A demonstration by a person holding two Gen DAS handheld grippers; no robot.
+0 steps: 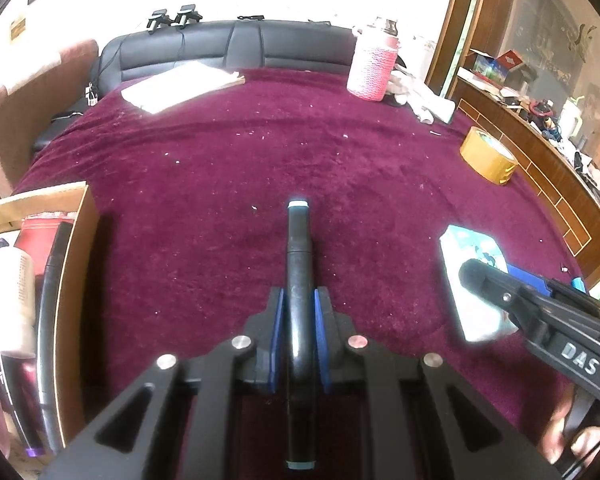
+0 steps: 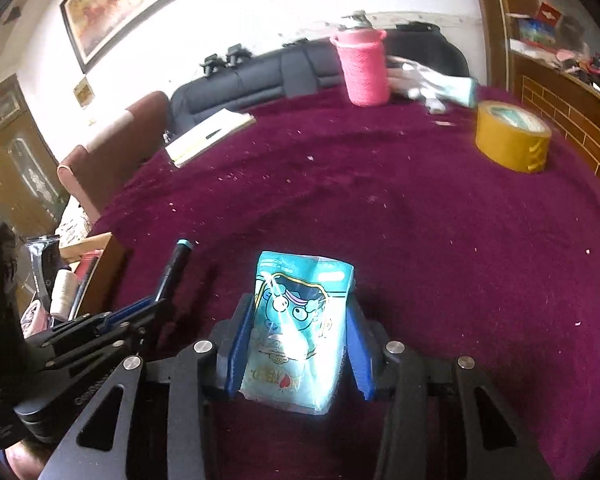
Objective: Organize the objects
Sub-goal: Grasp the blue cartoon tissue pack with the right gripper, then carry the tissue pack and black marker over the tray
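Note:
My left gripper [image 1: 300, 294] is shut on a black marker [image 1: 299, 248] with a pale teal cap, which sticks out ahead between the blue pads above the maroon cloth [image 1: 228, 168]. In the right wrist view that marker [image 2: 174, 268] points up and away at the left. A teal tissue pack [image 2: 300, 320] printed with a cartoon pig stands between the blue pads of my right gripper [image 2: 300, 304], and both pads press on its sides. The same pack [image 1: 474, 248] shows at the right of the left wrist view, partly hidden under a right finger [image 1: 476, 276].
An open cardboard box [image 1: 74, 248] holding a white bottle and several dark items stands at the left edge. A yellow tape roll [image 2: 512, 136], a pink knit-covered bottle [image 2: 364, 68], white cloths [image 1: 424, 100] and a notebook [image 1: 180, 84] lie farther back. A wooden ledge [image 1: 540, 176] borders the right.

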